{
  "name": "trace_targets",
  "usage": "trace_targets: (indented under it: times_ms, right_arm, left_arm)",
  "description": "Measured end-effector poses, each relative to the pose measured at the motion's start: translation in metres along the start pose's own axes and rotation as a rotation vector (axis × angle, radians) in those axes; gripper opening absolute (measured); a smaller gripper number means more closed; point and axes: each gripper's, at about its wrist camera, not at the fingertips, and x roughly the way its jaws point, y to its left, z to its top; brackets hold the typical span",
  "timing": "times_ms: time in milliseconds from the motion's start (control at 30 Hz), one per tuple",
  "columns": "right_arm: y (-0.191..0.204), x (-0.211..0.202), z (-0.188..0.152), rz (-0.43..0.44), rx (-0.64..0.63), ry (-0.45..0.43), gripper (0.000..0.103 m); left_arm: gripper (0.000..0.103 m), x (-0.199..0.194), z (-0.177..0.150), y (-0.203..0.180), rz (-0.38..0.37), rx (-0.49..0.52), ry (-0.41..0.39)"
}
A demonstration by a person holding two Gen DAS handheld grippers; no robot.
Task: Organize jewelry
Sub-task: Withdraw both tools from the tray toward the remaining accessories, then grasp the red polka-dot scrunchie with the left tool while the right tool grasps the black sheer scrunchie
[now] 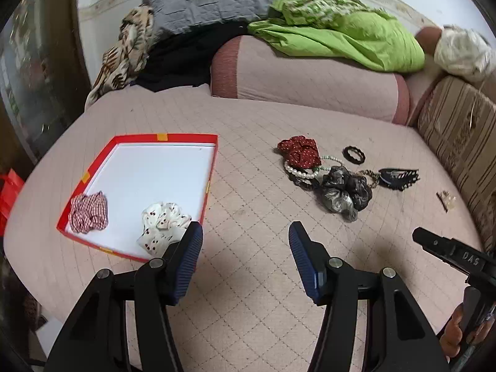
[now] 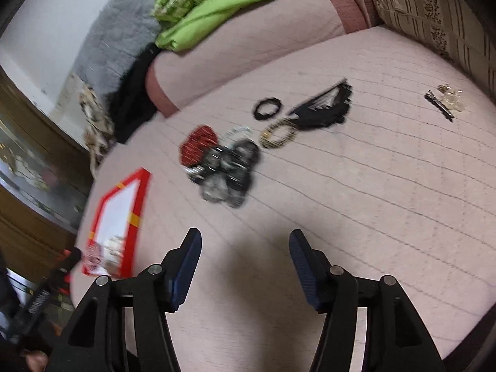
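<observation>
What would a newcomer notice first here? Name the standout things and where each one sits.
The red-rimmed white tray on the left of the quilted pink bed stands out first, with a red checked scrunchie and a white printed scrunchie inside. To its right, out on the bed, lies a loose heap: a red dotted scrunchie, a pearl bracelet, a grey-black scrunchie and a black claw clip. A lime-green blanket is piled on the bolster behind.

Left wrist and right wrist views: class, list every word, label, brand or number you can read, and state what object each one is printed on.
"DAS": white letters on the black right gripper at the edge of the left wrist view.
White lettering on the black left gripper in the right wrist view: too blurred to read.
Red-rimmed white-bottomed cardboard box: orange tape patches only, no readable text.
</observation>
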Motion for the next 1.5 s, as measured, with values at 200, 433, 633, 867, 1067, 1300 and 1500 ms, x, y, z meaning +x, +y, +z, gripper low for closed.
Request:
trace_targets:
  times_ms: [200, 433, 633, 867, 1067, 1300, 1500]
  right_arm:
    - [-0.017, 0.0, 0.002, -0.031, -0.047, -0.036, 0.063]
    - [-0.021, 0.015, 0.02, -0.048, -0.1, -0.028, 0.063]
    - [-0.016, 0.056, 0.034, -0.018, -0.122, 0.043, 0.063]
    - [0.002, 0.1, 0.052, 0.021, -0.172, 0.057, 0.063]
    - [0.008, 0.127, 0.064, 0.008, -0.182, 0.061, 0.056]
    - [0.009, 0.136, 0.066, 0.037, -0.159, 0.08, 0.017]
    - [0.018, 0.112, 0.059, 0.038, -0.178, 0.056, 0.014]
  left_arm:
    - [0.058, 0.012, 0.025, -0.015, 0.006, 0.052, 0.017]
    - [0.059, 0.074, 0.077, -0.019, -0.1, 0.029, 0.119]
    - [0.059, 0.154, 0.108, -0.024, -0.162, -0.026, 0.221]
    - [0.059, 0.231, 0.133, -0.047, -0.202, -0.044, 0.26]
    - [0.059, 0.274, 0.141, -0.071, -0.225, -0.003, 0.307]
    - [0.006, 0.273, 0.135, -0.079, -0.213, 0.049, 0.323]
    - [0.006, 0.221, 0.135, -0.07, -0.243, 0.046, 0.258]
